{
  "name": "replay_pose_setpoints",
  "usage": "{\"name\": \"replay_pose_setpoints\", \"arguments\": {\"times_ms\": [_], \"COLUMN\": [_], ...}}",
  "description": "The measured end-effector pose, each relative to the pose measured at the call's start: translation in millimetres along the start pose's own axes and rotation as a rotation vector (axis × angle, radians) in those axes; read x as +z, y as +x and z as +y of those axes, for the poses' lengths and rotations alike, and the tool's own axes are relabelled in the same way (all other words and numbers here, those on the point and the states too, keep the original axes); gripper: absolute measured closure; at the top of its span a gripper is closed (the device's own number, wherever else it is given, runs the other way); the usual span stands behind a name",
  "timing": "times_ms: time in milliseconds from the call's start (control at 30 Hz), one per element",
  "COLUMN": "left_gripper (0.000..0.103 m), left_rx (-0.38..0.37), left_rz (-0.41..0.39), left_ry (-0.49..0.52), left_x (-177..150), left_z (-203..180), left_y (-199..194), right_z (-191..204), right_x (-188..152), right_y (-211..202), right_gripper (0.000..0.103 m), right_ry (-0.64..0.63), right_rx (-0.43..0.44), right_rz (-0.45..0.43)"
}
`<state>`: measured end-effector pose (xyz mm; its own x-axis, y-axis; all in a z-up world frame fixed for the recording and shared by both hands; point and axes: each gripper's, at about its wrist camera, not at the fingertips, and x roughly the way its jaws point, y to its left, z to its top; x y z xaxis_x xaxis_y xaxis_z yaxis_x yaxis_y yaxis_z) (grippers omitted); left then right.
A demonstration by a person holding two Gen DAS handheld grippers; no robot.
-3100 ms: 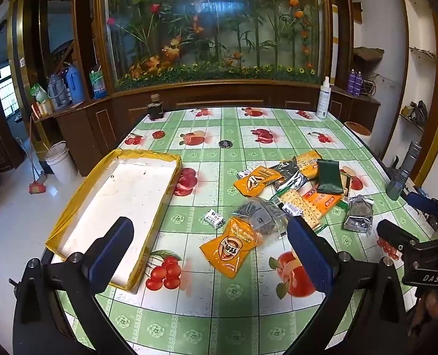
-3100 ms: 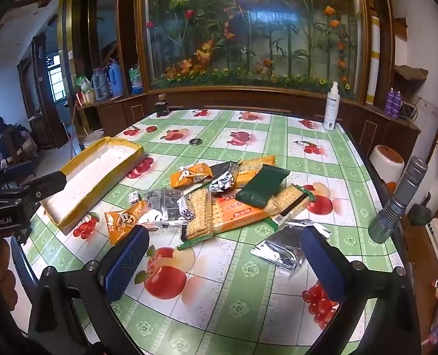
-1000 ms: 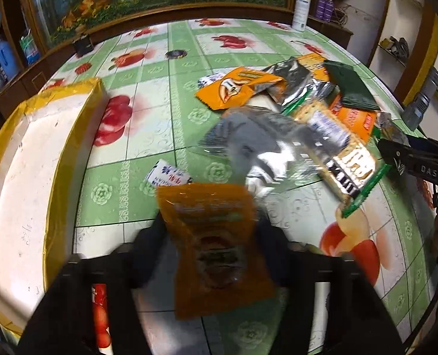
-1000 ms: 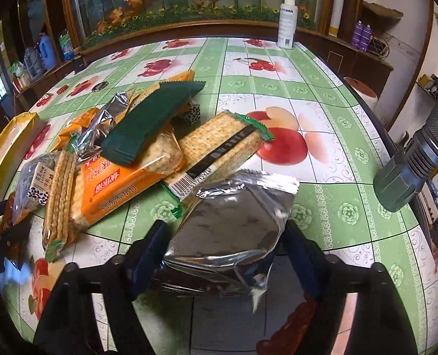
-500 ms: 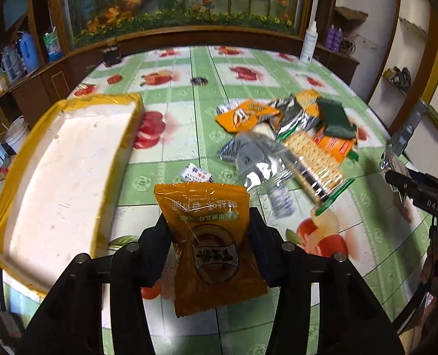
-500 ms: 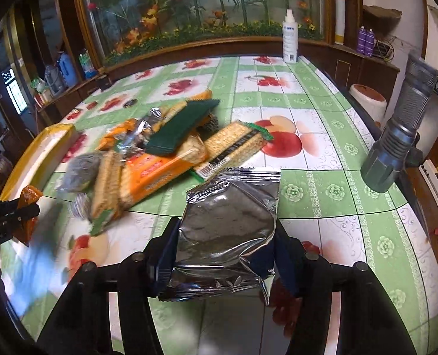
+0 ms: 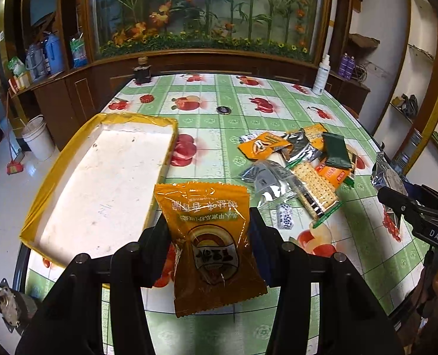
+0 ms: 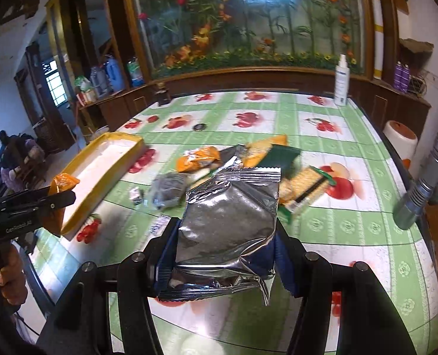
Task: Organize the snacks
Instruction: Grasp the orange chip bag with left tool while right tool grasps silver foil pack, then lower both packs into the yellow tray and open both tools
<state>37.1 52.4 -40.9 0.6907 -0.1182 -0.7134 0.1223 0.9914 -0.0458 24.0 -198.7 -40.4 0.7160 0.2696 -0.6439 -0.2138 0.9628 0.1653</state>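
Left gripper [image 7: 208, 236] is being kept closed on an orange snack packet [image 7: 210, 245]; the packet is being pinched at its sides by both fingers [image 7: 156, 245] and held up off the table [image 7: 248, 109], just right of the yellow tray's [image 7: 97, 124] near corner.

Right gripper [image 8: 224, 251] is being kept closed on a silver foil packet [image 8: 230, 222]; the packet is being squeezed between the blue pads [image 8: 167, 251] and held above the table [image 8: 352, 236], well to the right of the tray [image 8: 79, 207].

Both packets are being carried in the air, neither touching the tray. The tray is being shown with a white floor and yellow rim, lying at the table's left edge.

The remaining snacks are being left in a loose pile [image 7: 301, 159] to the right of the tray: a second orange packet [image 7: 263, 148], a dark green packet [image 7: 335, 151], a cracker pack [image 7: 313, 189], a clear wrapper [image 7: 266, 177]. A small white-and-blue sweet [image 7: 285, 220] is lying between the tray and the pile.

Far beyond the tray, a white spray bottle [image 7: 321, 74] is standing upright near the table's back right edge, and a dark jar [image 7: 142, 72] at the back left edge.

In the right wrist view the left gripper [image 8: 53, 198] is being seen beside the tray with the orange packet [image 8: 62, 182] in its grip.
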Motion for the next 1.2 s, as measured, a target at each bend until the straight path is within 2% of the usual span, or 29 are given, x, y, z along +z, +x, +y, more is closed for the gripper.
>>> {"name": "replay_pose_setpoints", "arguments": {"times_ms": [367,633,833,1033,1200], "left_gripper": [0.055,0.055,0.055,0.055,0.055], "left_rx": [0.08,0.149,0.172,0.196,0.217], "left_rz": [0.008,0.038,0.062,0.101,0.117], "left_ry": [-0.127,-0.249,-0.32,-0.356,-0.368], "left_x": [-0.5,-2.5,-3.4,-10.1,-11.7], "left_z": [56.7,112.7,141.9,159.2,168.0], "left_y": [9.0,28.7,45.0,61.4,70.0], "right_z": [63.7,123.5,178.8,228.6,254.7], "right_x": [19.7,41.4,61.8,78.3,77.0], "right_y": [34.2,80.7,122.8,168.9,204.0], "right_gripper": [0.043,0.043,0.043,0.043,0.043], "right_ry": [-0.087,-0.144,-0.19,-0.243,-0.288], "right_rx": [0.159,0.319,0.421,0.474,0.486], "right_rz": [0.021,0.055,0.092,0.129,0.18]}}
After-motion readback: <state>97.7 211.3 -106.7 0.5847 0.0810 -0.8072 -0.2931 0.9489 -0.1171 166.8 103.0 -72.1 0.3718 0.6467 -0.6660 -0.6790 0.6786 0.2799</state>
